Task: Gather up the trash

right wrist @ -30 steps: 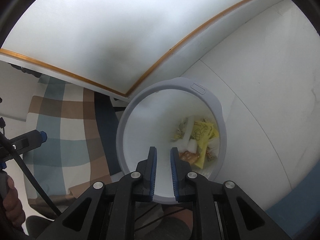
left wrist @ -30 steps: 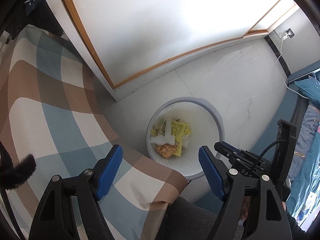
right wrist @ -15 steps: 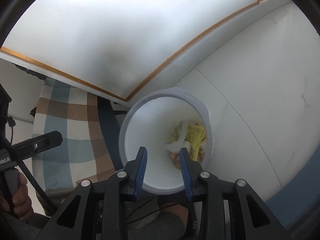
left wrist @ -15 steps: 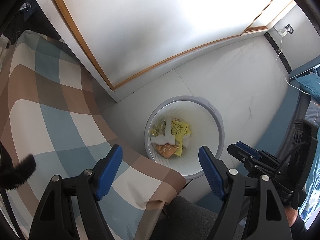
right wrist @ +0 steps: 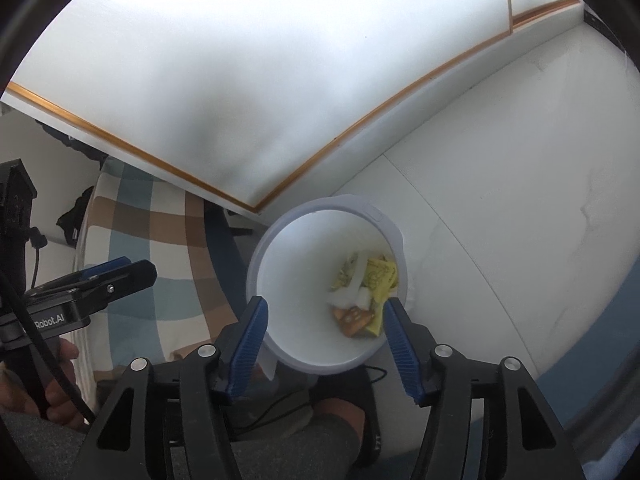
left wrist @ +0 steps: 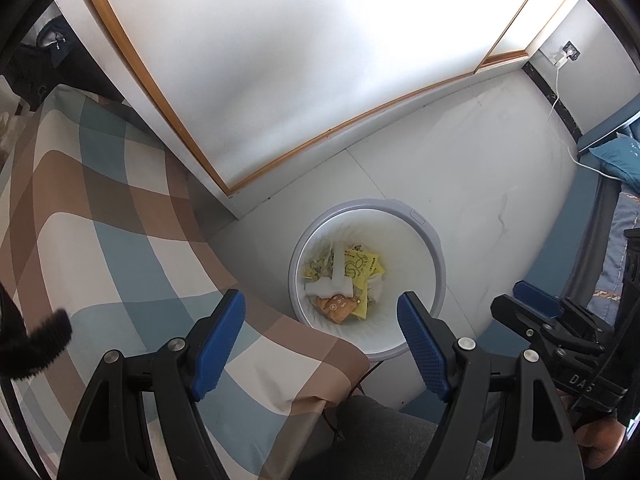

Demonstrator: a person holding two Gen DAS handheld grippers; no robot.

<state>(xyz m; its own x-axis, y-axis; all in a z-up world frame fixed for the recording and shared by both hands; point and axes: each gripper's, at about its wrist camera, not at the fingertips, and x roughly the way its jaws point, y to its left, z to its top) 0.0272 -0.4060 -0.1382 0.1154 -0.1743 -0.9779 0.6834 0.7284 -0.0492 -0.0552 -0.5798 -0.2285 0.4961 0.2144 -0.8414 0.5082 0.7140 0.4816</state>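
One "Robot.AI" label point(right wrist: 49, 323); hand-held gripper point(right wrist: 116, 270)

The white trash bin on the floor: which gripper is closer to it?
Right. The right gripper hangs open directly above the trash bin; the left gripper hangs over the checked cloth beside it.

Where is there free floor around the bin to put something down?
The pale floor between the white bin, the wood-trimmed wall panel and the blue bed is bare. It is crowded where the checked cloth and a grey-clad leg meet the bin.
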